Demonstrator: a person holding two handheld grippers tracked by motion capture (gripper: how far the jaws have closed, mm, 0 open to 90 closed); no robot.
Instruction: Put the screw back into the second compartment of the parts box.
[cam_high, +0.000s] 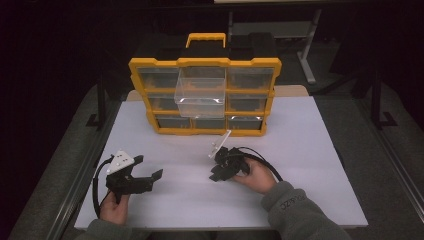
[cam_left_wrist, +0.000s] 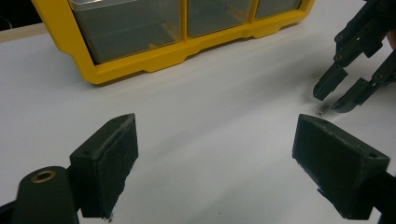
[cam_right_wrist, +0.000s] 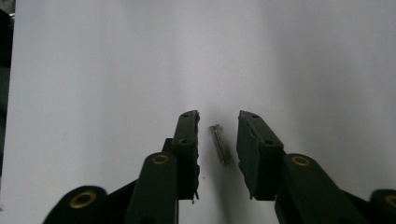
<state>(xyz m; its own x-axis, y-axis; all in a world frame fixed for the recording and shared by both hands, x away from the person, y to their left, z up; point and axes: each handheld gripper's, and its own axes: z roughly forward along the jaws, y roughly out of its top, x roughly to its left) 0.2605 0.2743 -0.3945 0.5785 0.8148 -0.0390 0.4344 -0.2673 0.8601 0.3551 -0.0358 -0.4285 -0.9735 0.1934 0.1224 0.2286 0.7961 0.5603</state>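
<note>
Right gripper view: right tongs (cam_right_wrist: 218, 122) parted, straddling the screw (cam_right_wrist: 219, 143) lying flat on the worktop (cam_right_wrist: 116, 70), no contact. Left tongs (cam_left_wrist: 215, 149) wide apart, holding nothing, in front of the yellow organizer (cam_left_wrist: 140, 60).

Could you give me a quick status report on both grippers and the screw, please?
Right gripper open, jaws astride the screw on the table. Left gripper open, idle. Path unobstructed.

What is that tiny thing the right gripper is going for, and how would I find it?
Start at the yellow drawer organizer standing at the back of the white table. Come forward to the right gripper, tipped down at the tabletop. Between its open jaws lies a small screw, the lone metal speck on the bare white surface.
</note>
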